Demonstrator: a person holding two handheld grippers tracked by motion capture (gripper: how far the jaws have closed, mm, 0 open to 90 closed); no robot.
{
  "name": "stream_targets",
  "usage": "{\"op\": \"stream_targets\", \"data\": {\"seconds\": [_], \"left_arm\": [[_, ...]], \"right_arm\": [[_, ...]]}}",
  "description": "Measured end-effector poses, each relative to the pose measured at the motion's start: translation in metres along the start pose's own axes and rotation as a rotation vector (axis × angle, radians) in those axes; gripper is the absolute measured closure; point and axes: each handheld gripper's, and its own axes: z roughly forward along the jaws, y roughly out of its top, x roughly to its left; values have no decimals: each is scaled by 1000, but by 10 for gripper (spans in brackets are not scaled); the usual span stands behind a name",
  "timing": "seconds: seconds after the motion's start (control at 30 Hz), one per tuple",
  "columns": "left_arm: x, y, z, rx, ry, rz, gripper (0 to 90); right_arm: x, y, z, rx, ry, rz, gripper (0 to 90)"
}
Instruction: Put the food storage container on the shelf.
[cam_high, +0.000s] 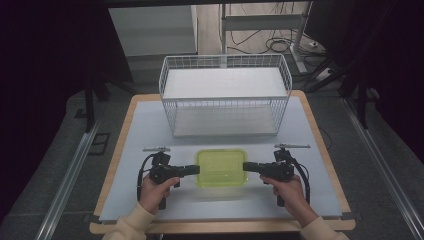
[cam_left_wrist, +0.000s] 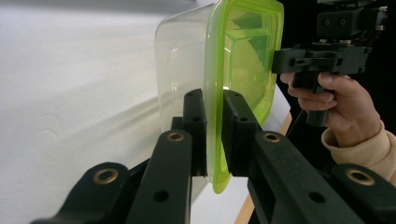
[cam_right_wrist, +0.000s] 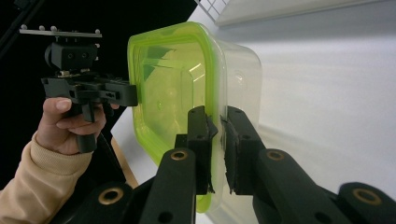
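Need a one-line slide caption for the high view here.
Both the left gripper and the right gripper clamp opposite rims of a green-lidded container before a wire basket.

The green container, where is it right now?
In the high view the green container sits at the table's near middle, in front of the wire basket, clamped between the left gripper and right gripper.

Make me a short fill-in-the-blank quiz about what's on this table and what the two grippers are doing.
1. The clear container has a lid coloured ____.
2. The left gripper and the right gripper each clamp the container's ____.
3. Behind the container stands a white wire ____.
4. Both jaws of each gripper are coloured ____.

Missing words: green; rim; basket; black
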Motion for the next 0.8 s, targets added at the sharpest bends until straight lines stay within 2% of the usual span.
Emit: {"op": "stream_targets", "data": {"seconds": [0.33, 0.5, 0.8], "left_arm": [[-8, 15, -5, -27, -3, 20, 818], [-15, 29, -10, -43, -15, 33, 818], [-27, 55, -18, -63, -1, 70, 819]], "right_arm": [[8, 13, -5, -31, -2, -26, 818], [18, 28, -11, -42, -11, -59, 818], [34, 56, -20, -64, -24, -86, 818]]}}
